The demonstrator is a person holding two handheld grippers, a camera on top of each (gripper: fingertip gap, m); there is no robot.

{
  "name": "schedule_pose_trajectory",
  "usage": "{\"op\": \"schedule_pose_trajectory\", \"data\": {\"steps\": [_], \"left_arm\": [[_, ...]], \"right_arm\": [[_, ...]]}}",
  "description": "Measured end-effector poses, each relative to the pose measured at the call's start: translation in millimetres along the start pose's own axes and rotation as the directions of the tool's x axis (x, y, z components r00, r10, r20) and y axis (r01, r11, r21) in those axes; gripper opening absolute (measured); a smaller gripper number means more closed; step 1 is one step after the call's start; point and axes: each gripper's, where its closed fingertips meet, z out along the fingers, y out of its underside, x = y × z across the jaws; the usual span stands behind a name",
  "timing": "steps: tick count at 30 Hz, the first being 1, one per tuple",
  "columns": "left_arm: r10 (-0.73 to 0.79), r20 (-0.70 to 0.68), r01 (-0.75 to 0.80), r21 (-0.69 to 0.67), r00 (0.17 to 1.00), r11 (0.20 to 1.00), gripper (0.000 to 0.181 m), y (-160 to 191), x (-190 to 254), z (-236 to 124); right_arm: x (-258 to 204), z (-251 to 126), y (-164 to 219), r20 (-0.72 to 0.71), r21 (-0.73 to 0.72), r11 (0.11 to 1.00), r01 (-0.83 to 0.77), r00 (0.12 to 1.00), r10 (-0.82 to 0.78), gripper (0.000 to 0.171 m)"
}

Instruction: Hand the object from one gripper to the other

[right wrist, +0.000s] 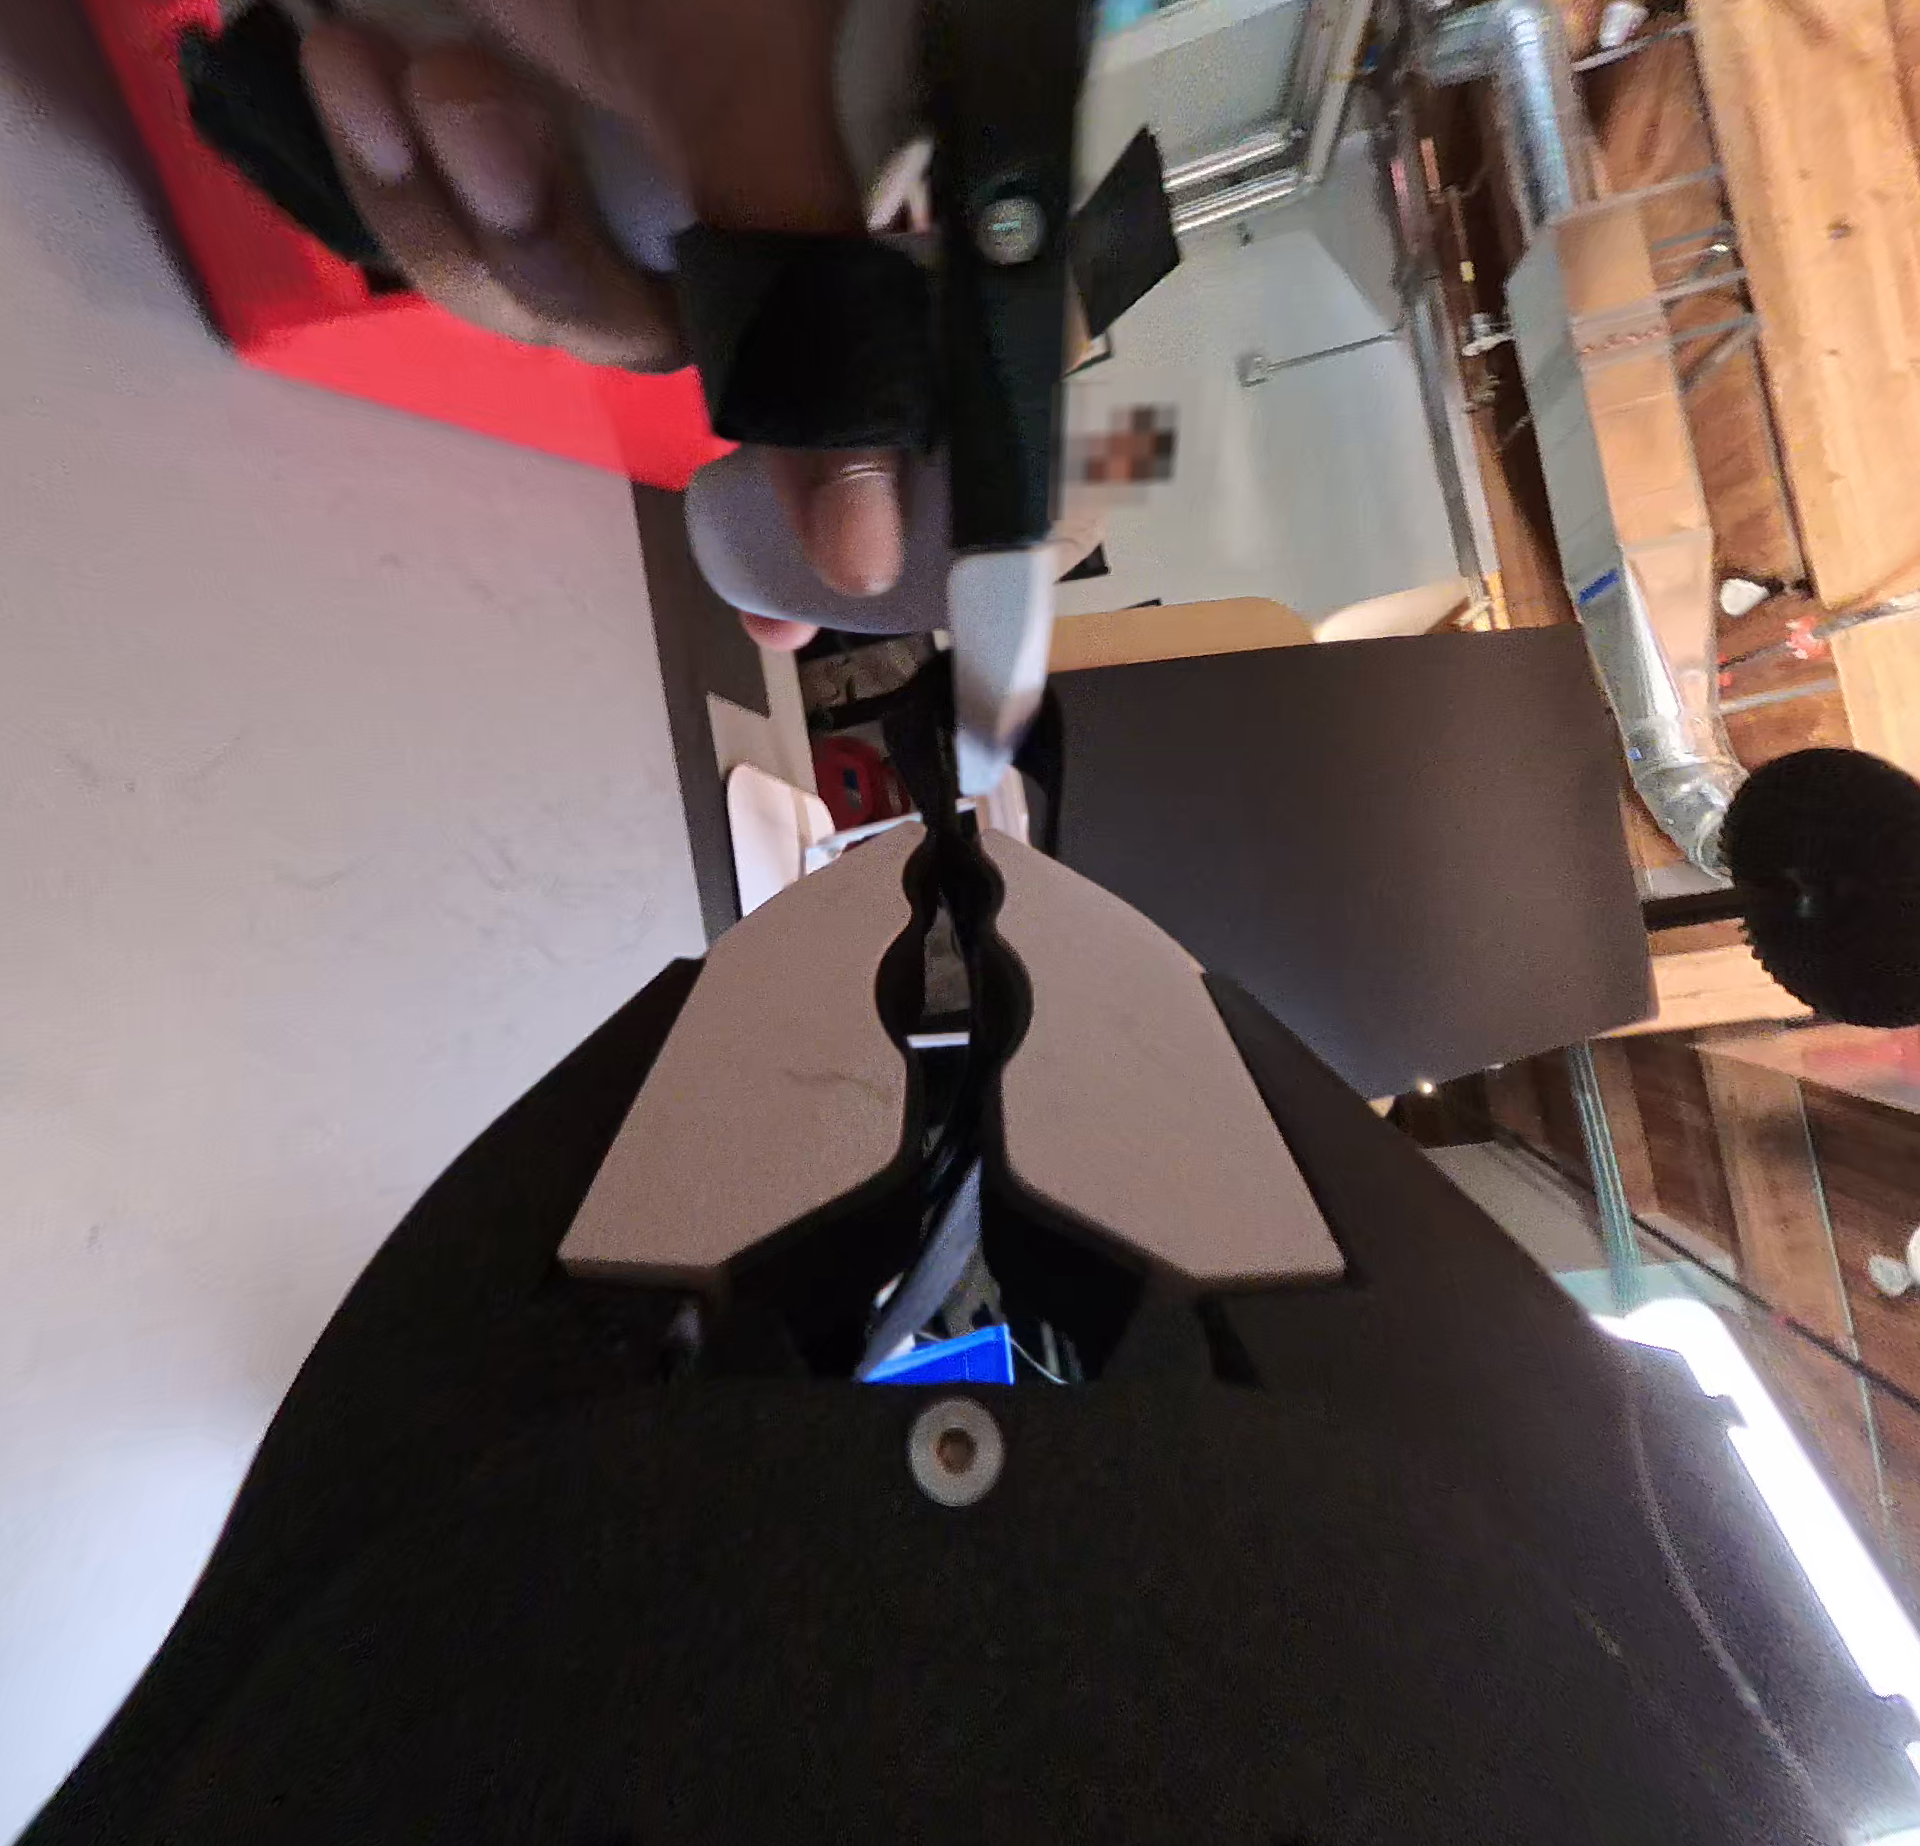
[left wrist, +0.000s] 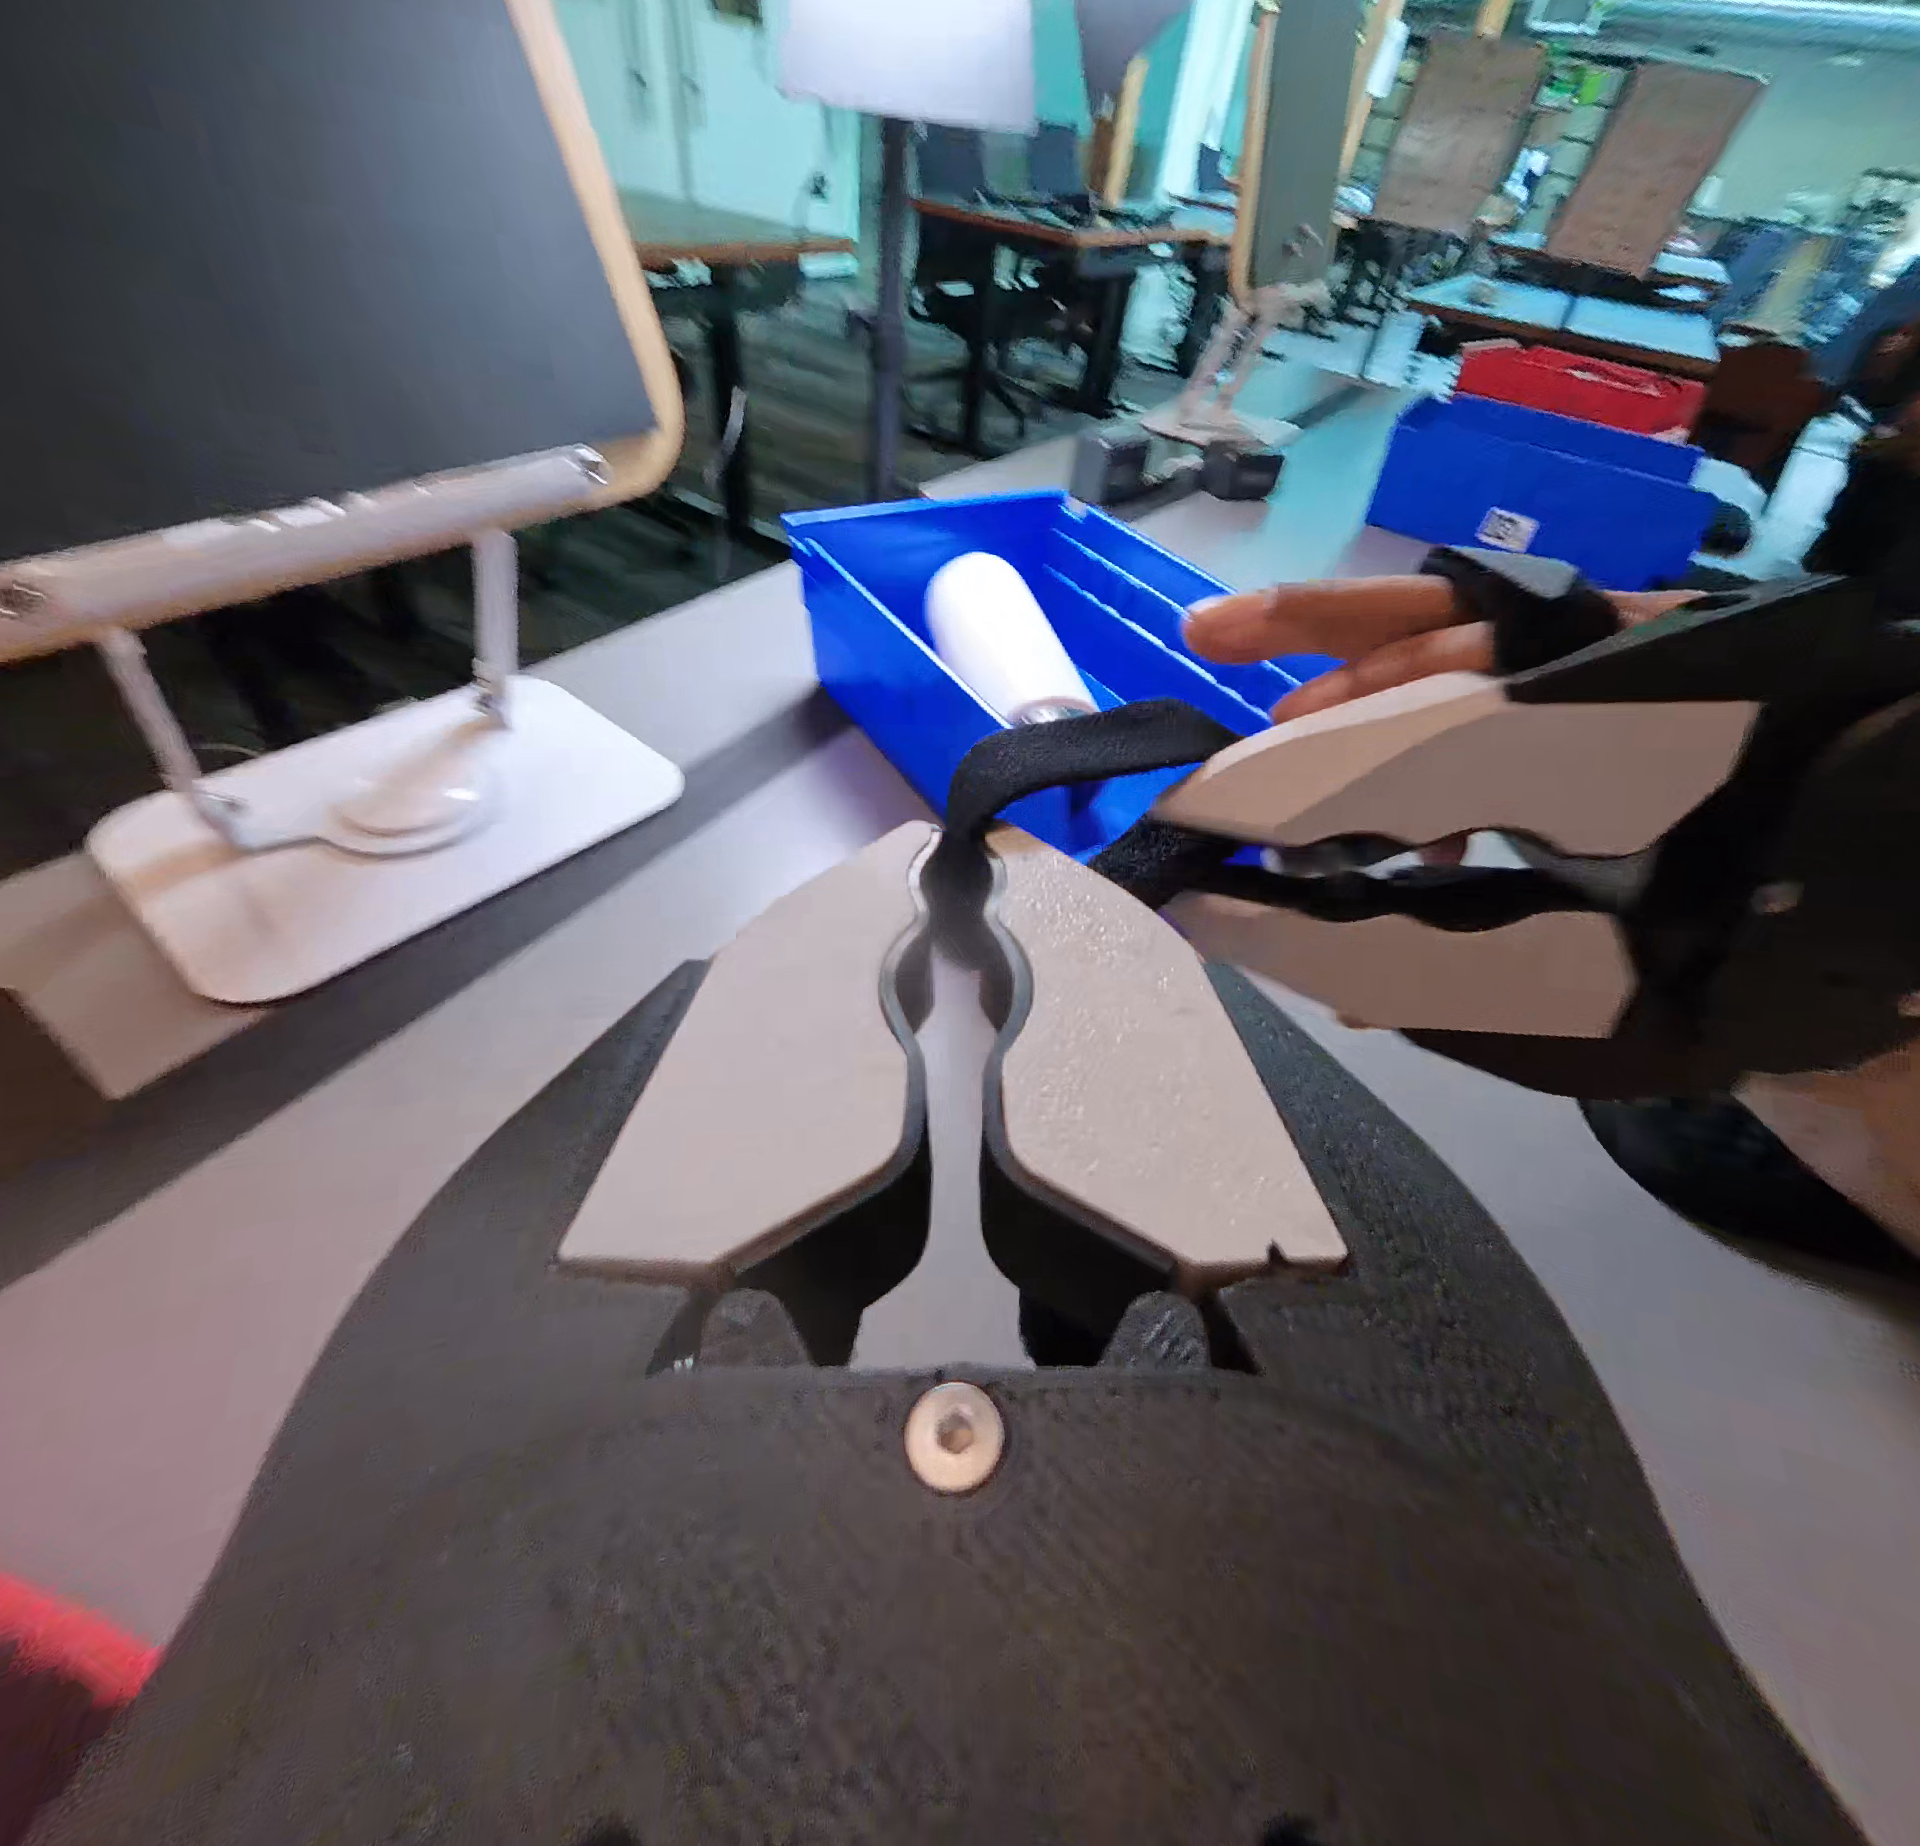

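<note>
A black strap (left wrist: 1081,738) runs between both grippers above the grey table (left wrist: 312,1329). My left gripper (left wrist: 961,851) is shut on one end of it, pinched at the fingertips. My right gripper (left wrist: 1179,846) comes in from the right, turned on its side, with its jaws closed on the other part of the strap. In the right wrist view the strap (right wrist: 961,923) lies along the gap of my right gripper (right wrist: 956,840). The left gripper's finger (right wrist: 997,674) and the hand holding it show just beyond the tips.
A blue bin (left wrist: 883,653) holding a white cylinder (left wrist: 997,643) stands just behind the grippers. A black screen on a white stand (left wrist: 395,788) is at the left. Another blue bin (left wrist: 1538,497) and a red one (left wrist: 1579,388) stand at the far right. Left and right tips are no more than a few centimetres apart.
</note>
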Motion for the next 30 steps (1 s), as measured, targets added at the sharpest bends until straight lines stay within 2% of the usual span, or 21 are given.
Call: {"op": "schedule_pose_trajectory", "data": {"steps": [2, 4, 5, 7, 9, 13, 15, 17, 19, 21, 22, 26, 30], "left_arm": [[0.015, 0.07, -0.019, 0.051, 0.997, 0.999, 0.003, -11.5, -11.1, -9.7], [0.038, 0.137, -0.048, 0.069, 0.99, 0.996, 0.003, -17.7, -22.8, -18.4], [0.057, 0.167, -0.066, 0.052, 0.984, 0.996, 0.002, -17.2, -27.6, -21.0], [0.097, 0.214, -0.102, 0.013, 0.972, 0.995, 0.002, -14.7, -32.9, -23.0], [0.134, 0.232, -0.129, -0.037, 0.963, 0.991, 0.003, -10.8, -29.3, -19.9], [0.223, 0.297, -0.197, -0.117, 0.928, 0.973, 0.003, -2.9, -18.0, -8.3], [0.218, 0.3, -0.192, -0.113, 0.929, 0.975, 0.003, -2.2, -11.2, -4.1], [0.202, 0.276, -0.181, -0.1, 0.94, 0.978, 0.002, -3.1, -4.5, -1.9], [0.209, 0.244, -0.175, -0.153, 0.947, 0.973, 0.004, 3.4, -2.4, -0.5], [0.249, 0.18, -0.196, -0.268, 0.952, 0.943, 0.018, 18.7, 1.0, 1.4], [0.303, 0.162, -0.25, -0.284, 0.939, 0.926, 0.022, 19.4, 2.9, 1.0], [0.576, 0.127, -0.509, -0.345, 0.807, 0.789, 0.036, 18.6, 13.0, -0.8], [0.725, 0.121, -0.621, -0.435, 0.678, 0.652, 0.035, 27.4, 8.5, 1.3]], "right_arm": [[13.9, -6.4, -5.9, -0.007, 0.025, 0.994, -0.107, 0.994, 0.107, 0.008], [26.4, -14.4, -14.8, 0.031, 0.076, 0.954, -0.291, 0.957, 0.29, 0.008], [34.5, -19.0, -20.9, 0.065, 0.112, 0.899, -0.423, 0.906, 0.419, 0.008], [47.5, -25.4, -26.1, 0.152, 0.13, 0.736, -0.664, 0.747, 0.647, 0.008], [42.8, -24.2, -23.2, 0.231, 0.067, 0.645, -0.762, 0.64, 0.733, 0.018], [0.9, -3.1, -2.7, 0.243, -0.13, 0.709, -0.693, 0.671, 0.701, 0.044], [-14.4, 5.4, -2.8, 0.234, -0.182, 0.681, -0.709, 0.642, 0.73, 0.044], [-11.1, 11.3, 16.3, 0.105, -0.212, 0.73, -0.65, 0.728, 0.678, 0.033], [0.2, 9.5, 29.4, 0.032, -0.194, 0.779, -0.596, 0.79, 0.613, 0.006], [7.7, 5.7, 32.6, 0.041, -0.18, 0.796, -0.578, 0.804, 0.593, 0.002], [7.9, 3.9, 33.8, 0.061, -0.186, 0.813, -0.551, 0.82, 0.57, 0.002], [-3.0, 0.2, 34.8, 0.148, -0.221, 0.882, -0.417, 0.879, 0.453, 0.002], [-27.0, -0.1, 32.8, 0.253, -0.259, 0.936, -0.239, 0.918, 0.305, 0.002]]}}
